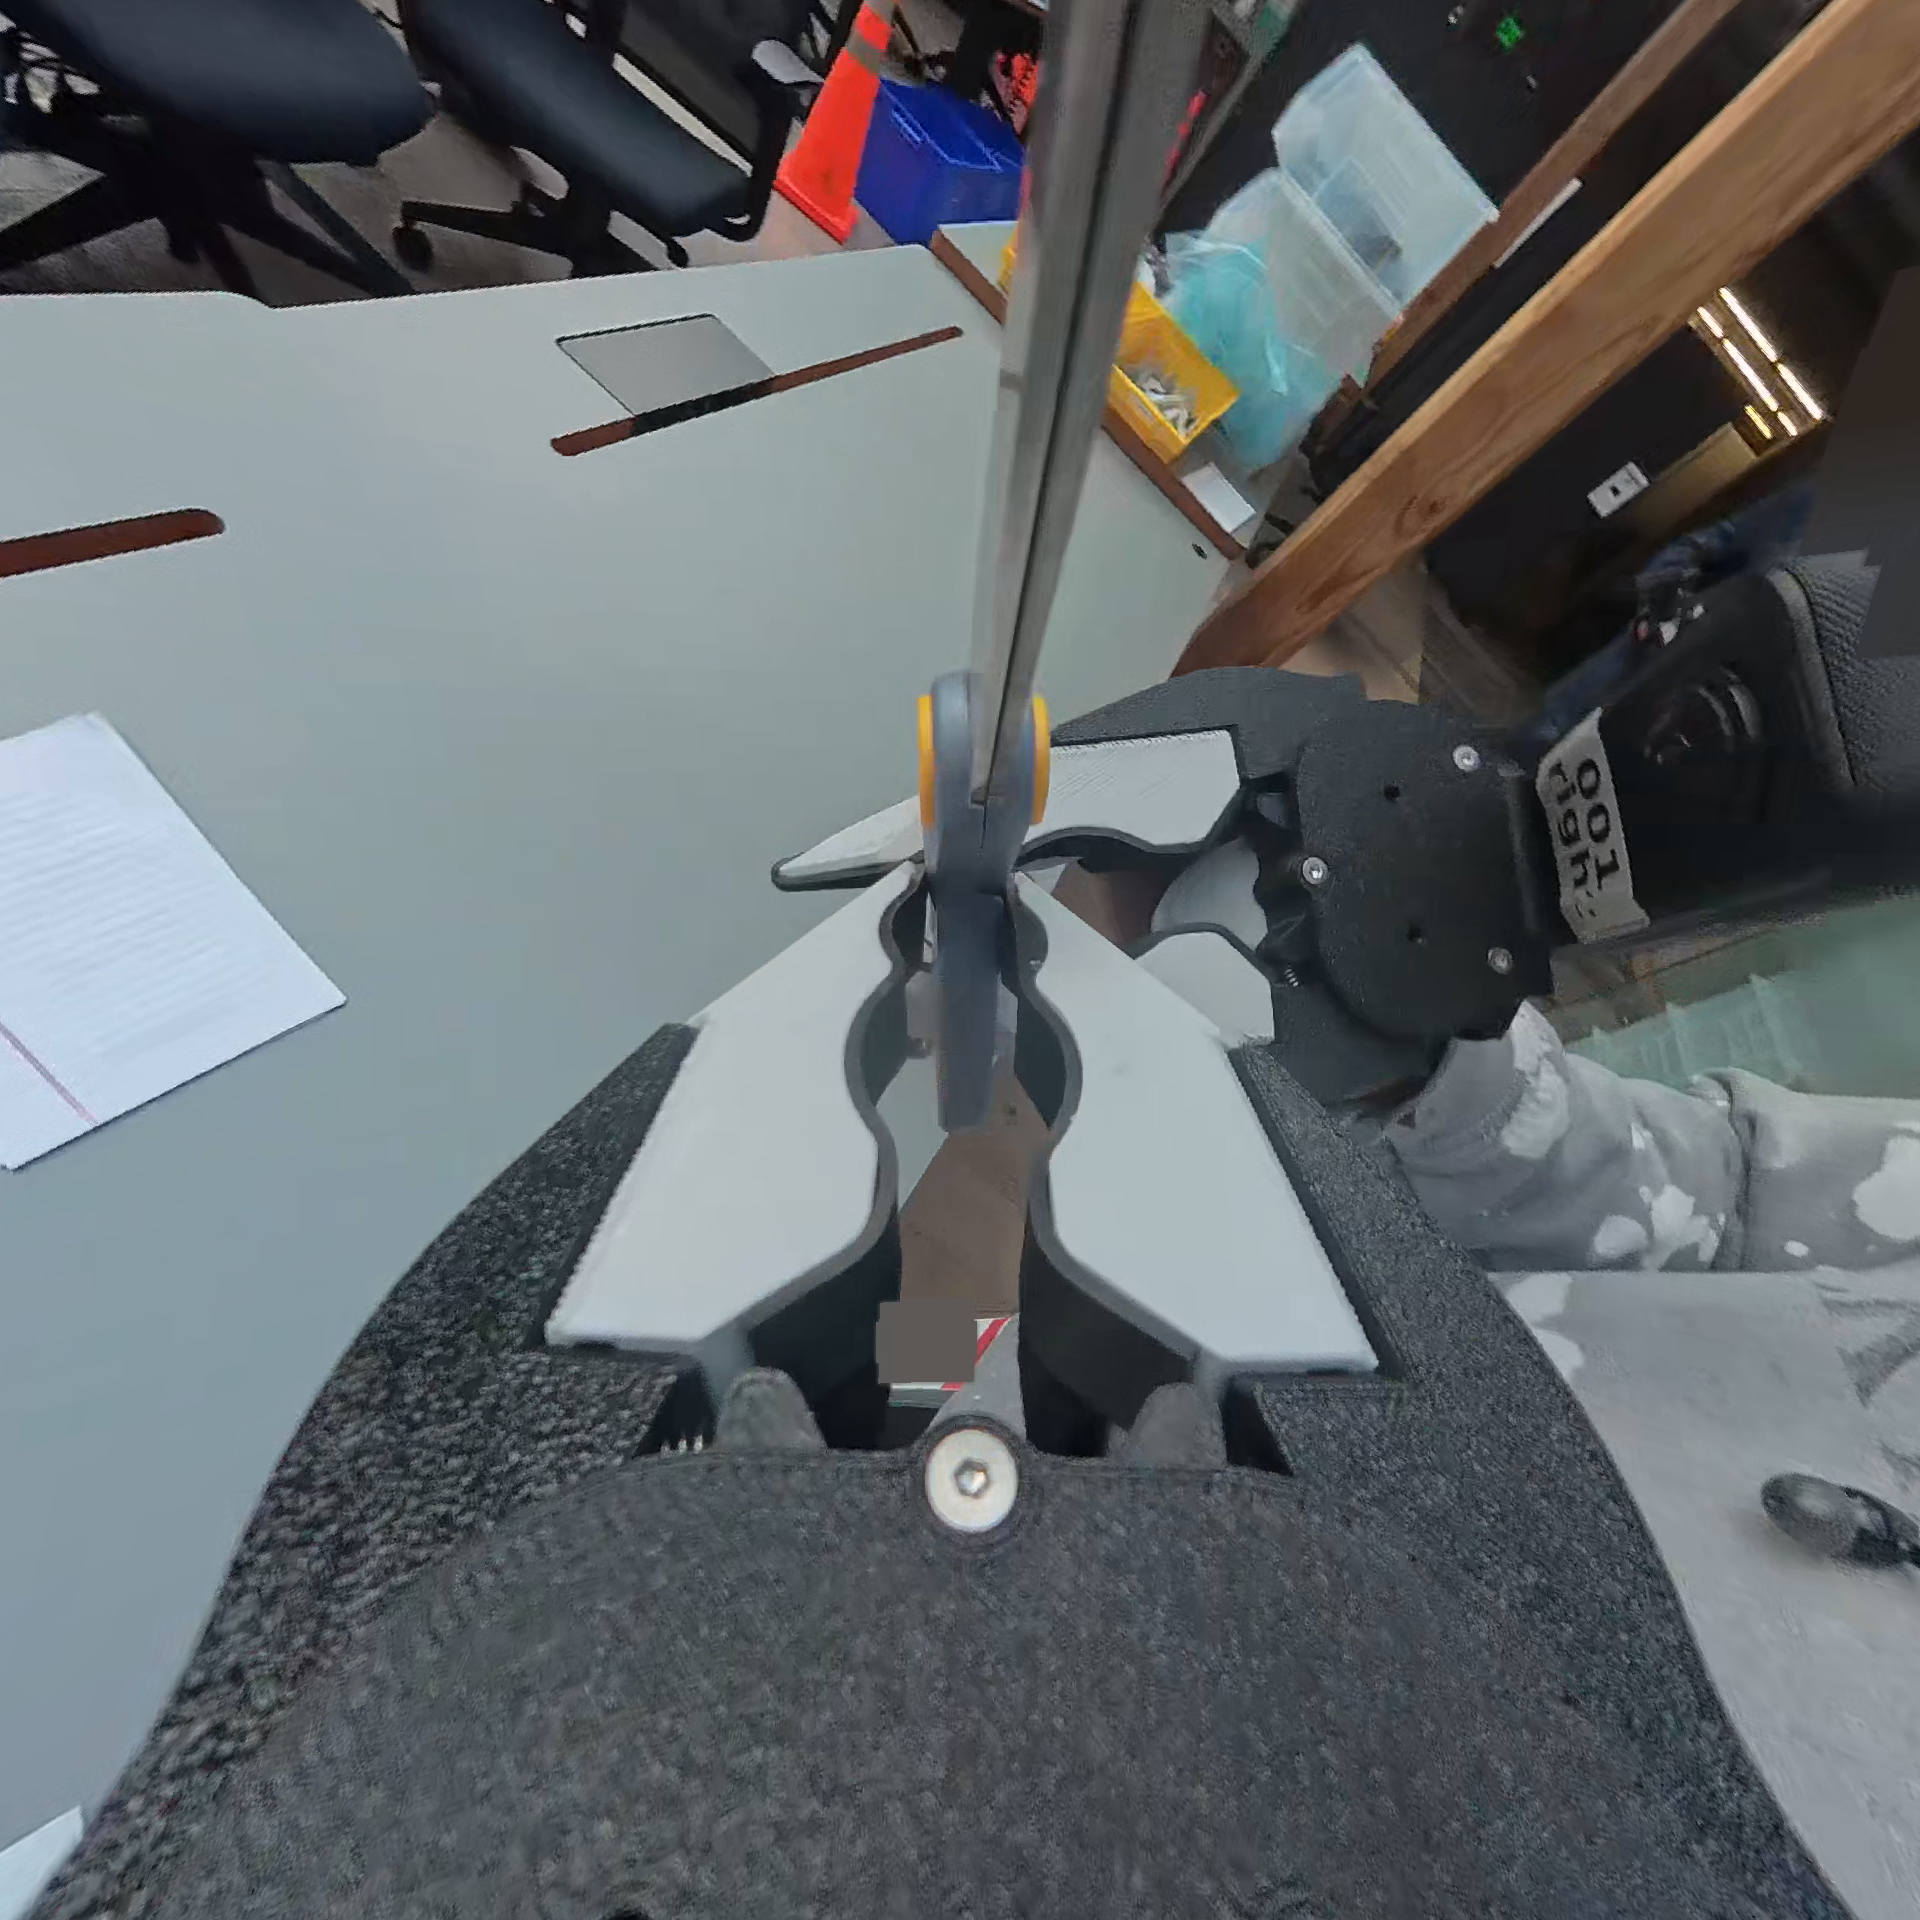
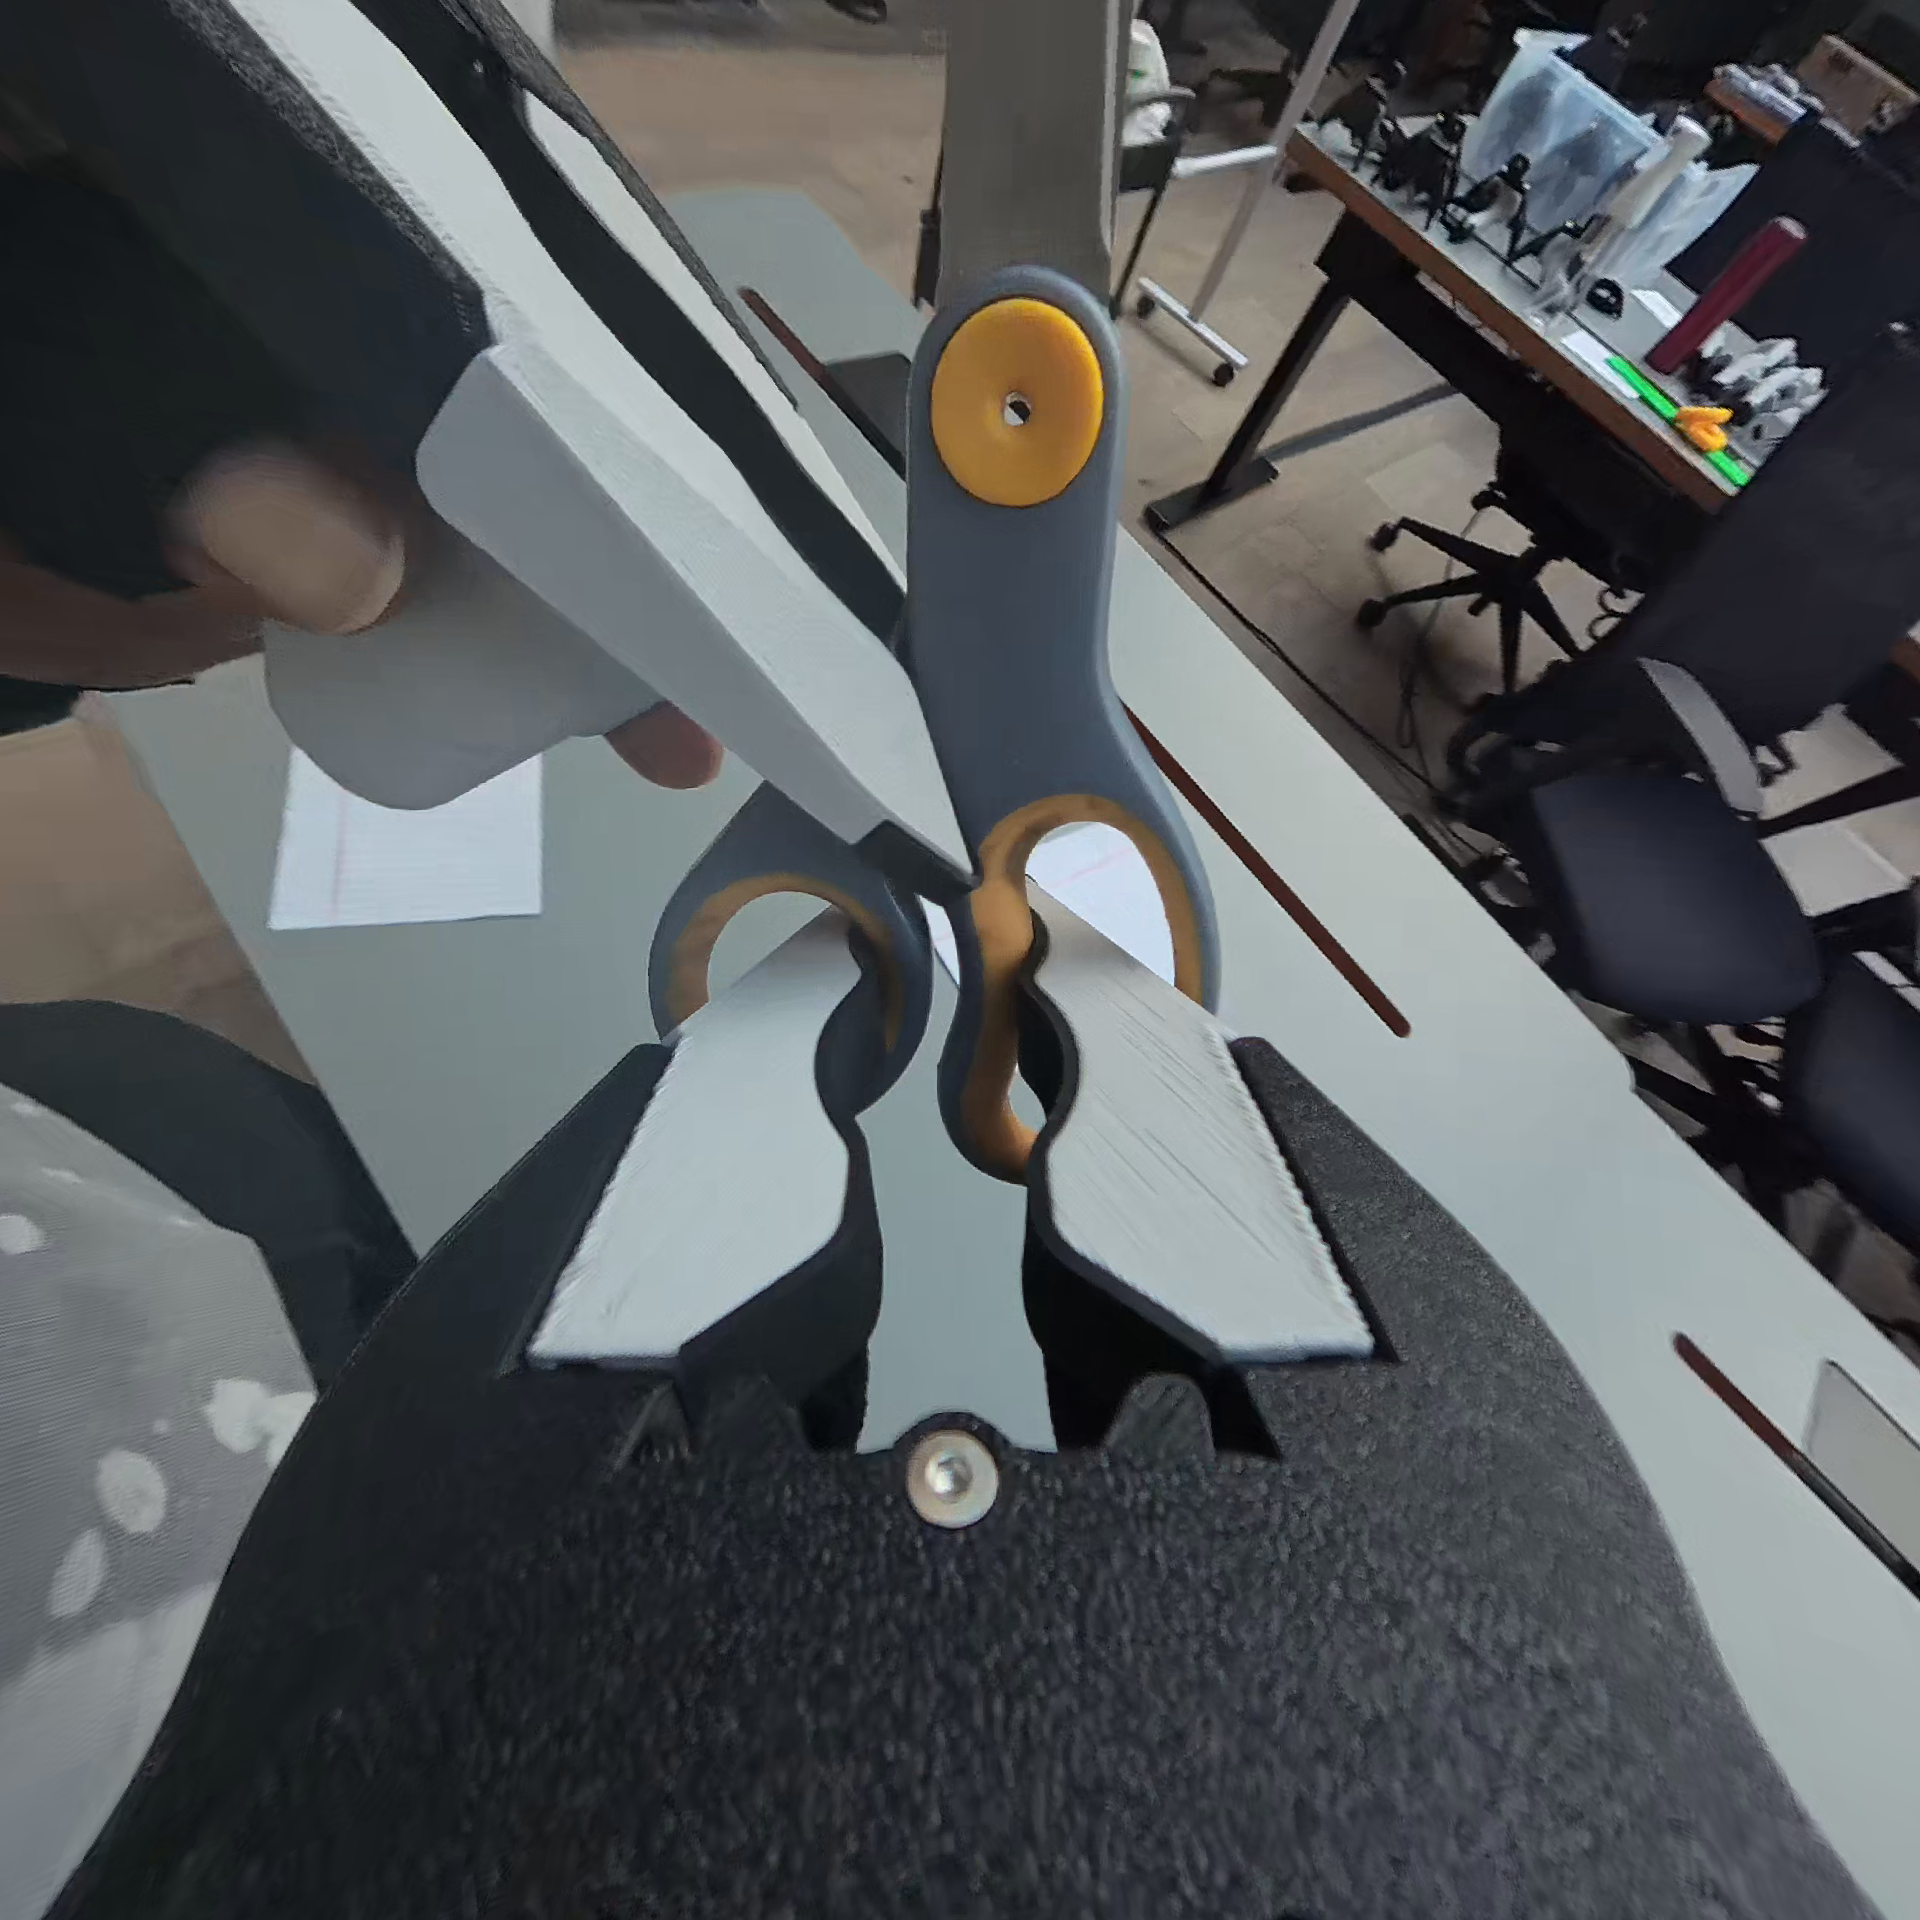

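A pair of scissors (image 1: 971, 987) with grey and orange handles is held in the air above the grey table (image 1: 468, 623), steel blades (image 1: 1049, 364) pointing up. My left gripper (image 1: 971, 904) is shut on the grey handle neck just below the orange pivot. My right gripper (image 2: 945, 935) has its fingertips pushed through the two handle loops and is shut on the inner bars of the scissors (image 2: 1018, 644). One finger (image 2: 675, 582) of the left gripper comes in from the upper left and touches the neck. One finger (image 1: 1122, 790) of the right gripper shows at the right.
A lined sheet of paper (image 1: 125, 935) lies on the table, also in the right wrist view (image 2: 405, 842). Office chairs (image 2: 1662, 914), an orange cone (image 1: 842, 125), blue and yellow bins (image 1: 1174, 374), a wooden beam (image 1: 1558, 343) and a cluttered desk (image 2: 1558, 312) stand around.
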`<action>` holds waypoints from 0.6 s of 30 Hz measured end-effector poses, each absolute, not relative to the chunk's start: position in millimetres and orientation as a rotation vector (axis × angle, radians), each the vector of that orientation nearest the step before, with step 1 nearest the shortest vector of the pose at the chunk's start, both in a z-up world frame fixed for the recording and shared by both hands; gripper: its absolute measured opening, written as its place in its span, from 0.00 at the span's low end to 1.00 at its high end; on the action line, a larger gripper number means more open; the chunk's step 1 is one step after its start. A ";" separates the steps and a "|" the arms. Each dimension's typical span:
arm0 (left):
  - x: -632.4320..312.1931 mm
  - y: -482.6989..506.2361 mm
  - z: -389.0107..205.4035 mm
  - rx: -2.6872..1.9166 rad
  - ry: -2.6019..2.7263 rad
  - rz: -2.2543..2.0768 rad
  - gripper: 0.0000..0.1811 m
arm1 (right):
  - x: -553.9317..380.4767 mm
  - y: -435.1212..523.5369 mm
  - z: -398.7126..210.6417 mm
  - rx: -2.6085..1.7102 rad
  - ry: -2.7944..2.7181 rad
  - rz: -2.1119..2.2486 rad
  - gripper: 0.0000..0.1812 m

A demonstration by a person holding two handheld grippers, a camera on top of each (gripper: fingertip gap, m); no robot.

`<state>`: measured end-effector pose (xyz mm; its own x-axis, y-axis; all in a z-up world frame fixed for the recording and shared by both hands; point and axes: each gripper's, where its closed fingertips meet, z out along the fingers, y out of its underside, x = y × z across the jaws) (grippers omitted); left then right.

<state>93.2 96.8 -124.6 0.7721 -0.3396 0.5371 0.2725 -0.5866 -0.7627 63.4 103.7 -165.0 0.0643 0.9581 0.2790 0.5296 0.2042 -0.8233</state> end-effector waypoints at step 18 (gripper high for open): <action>54.5 112.9 -170.0 -2.041 -0.358 -0.839 0.09 | 15.2 131.4 -208.0 -1.434 -1.415 0.452 0.14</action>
